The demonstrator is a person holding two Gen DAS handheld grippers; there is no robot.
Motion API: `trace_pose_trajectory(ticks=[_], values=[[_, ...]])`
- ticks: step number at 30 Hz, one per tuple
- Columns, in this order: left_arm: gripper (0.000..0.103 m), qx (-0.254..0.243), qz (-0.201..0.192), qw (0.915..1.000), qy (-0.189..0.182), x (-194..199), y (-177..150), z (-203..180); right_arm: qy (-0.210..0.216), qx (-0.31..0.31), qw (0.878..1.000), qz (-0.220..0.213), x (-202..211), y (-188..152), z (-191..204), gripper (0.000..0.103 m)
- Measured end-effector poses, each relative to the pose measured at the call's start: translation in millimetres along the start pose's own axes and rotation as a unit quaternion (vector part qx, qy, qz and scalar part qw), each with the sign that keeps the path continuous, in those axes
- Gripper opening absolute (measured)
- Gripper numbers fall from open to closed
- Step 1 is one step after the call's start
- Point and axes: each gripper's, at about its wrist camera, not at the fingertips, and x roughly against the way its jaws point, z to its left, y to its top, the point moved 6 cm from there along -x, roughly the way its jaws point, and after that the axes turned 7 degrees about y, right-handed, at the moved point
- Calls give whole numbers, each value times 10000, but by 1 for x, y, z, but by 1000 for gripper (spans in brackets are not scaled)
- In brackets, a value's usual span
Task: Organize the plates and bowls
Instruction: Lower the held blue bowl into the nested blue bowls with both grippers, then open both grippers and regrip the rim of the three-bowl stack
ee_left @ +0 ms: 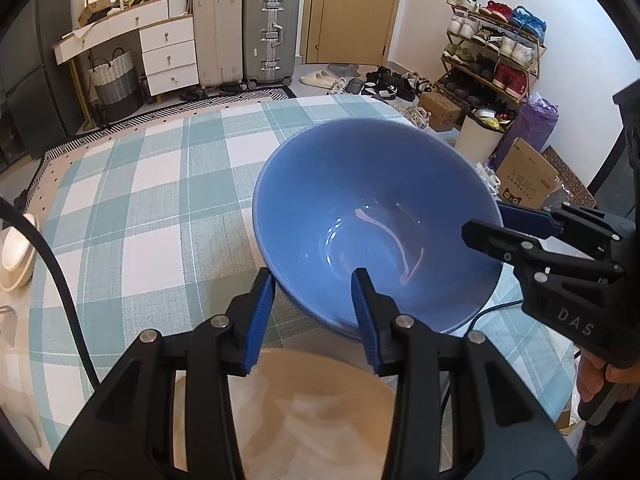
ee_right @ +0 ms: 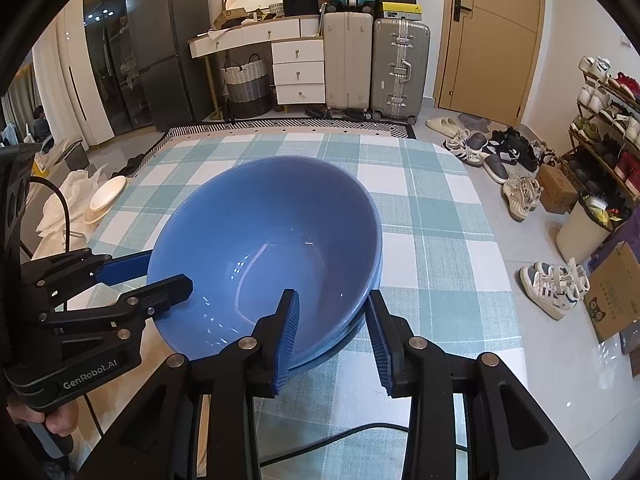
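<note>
At the far left edge of the bench (ee_left: 160, 184), which is wearing a teal-and-white checked cloth, a cream plate (ee_right: 107, 194) is sitting beside some crumpled white material. A black cable (ee_left: 60, 280) is trailing across that side.

Moving right, the left gripper (ee_left: 314, 300) is reaching down over the near-left rim of the blue bowl (ee_left: 372, 224). Its fingers (ee_left: 262, 312) are straddling the rim, one blue pad outside the wall and one inside; they are standing only a little apart, and whether the pads are actually pressing the wall cannot be told. A tan plate (ee_left: 312, 412) is lying directly beneath this gripper, near the bench's front edge.

The blue bowl is sitting in the middle of the bench, tilted, and it appears to be nested in a second blue bowl (ee_right: 360, 320) whose rim is showing just below.

Further right, the right gripper (ee_right: 334, 320) is bracketing the opposite rim in the same way, one finger inside and one outside, slightly apart, contact unclear. A hand (ee_left: 596, 372) is gripping its handle.

Beyond the bench, suitcases (ee_right: 376, 64), a door (ee_right: 492, 40) and a shoe rack (ee_left: 492, 52) are lining the wall.
</note>
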Motion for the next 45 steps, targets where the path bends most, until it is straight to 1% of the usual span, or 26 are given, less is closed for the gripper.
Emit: trace_pose_trajectory(ticks=[5,6,7,8,9,10,11,13,14,16,17,19,22,25,27,28,30,32,39,45], values=[[38,82,-18,9999,-95,2,1,5,70,-22,10000,-30,4,-1,-2,37],[39,90,-21,9999,-120,2,1,5,74,-21,10000,-41,4,-1,-2,40],[42,105,-29,9998,-155,3,1,6,100,-34,9999,-57,5,-1,-3,46],[47,126,-41,9997,-186,4,1,7,144,-59,9998,-87,6,0,-3,50],[49,160,-59,9996,-205,5,2,8,172,-88,9997,-113,7,0,-4,53],[53,187,-70,9996,-213,7,2,9,172,-107,9997,-118,8,0,-4,54],[61,229,-73,9995,-220,8,3,11,163,-123,9997,-120,8,0,-5,54],[72,299,-87,9993,-214,10,3,14,149,-154,9997,-124,9,1,-7,55],[73,332,-102,9991,-232,11,4,16,156,-174,9997,-122,9,1,-8,56],[74,368,-102,9989,-266,13,5,19,182,-215,9995,-160,11,2,-9,66],[75,384,-100,9988,-274,13,5,20,196,-243,9993,-191,12,2,-10,69],[77,404,-112,9988,-253,14,6,22,252,-300,9989,-246,14,4,-12,82],[79,399,-115,9988,-240,15,7,23,316,-392,9982,-327,17,5,-15,92],[82,406,-102,9988,-257,15,6,22,396,-535,9971,-375,18,6,-19,98],[82,400,-87,9988,-249,14,6,21,451,-631,9962,-393,17,5,-22,100],[86,395,-79,9989,-253,13,5,20,476,-671,9958,-401,17,4,-24,100],[101,422,-64,9987,-283,11,4,19,498,-712,9955,-384,15,3,-26,100],[101,498,-87,9982,-333,10,4,19,512,-752,9952,-363,13,1,-28,101],[101,621,32,9973,-400,0,2,21,624,-901,9935,-296,4,-5,-33,101],[101,890,139,9947,-497,-12,1,29,729,-1028,9918,-206,-8,-9,-35,101]])
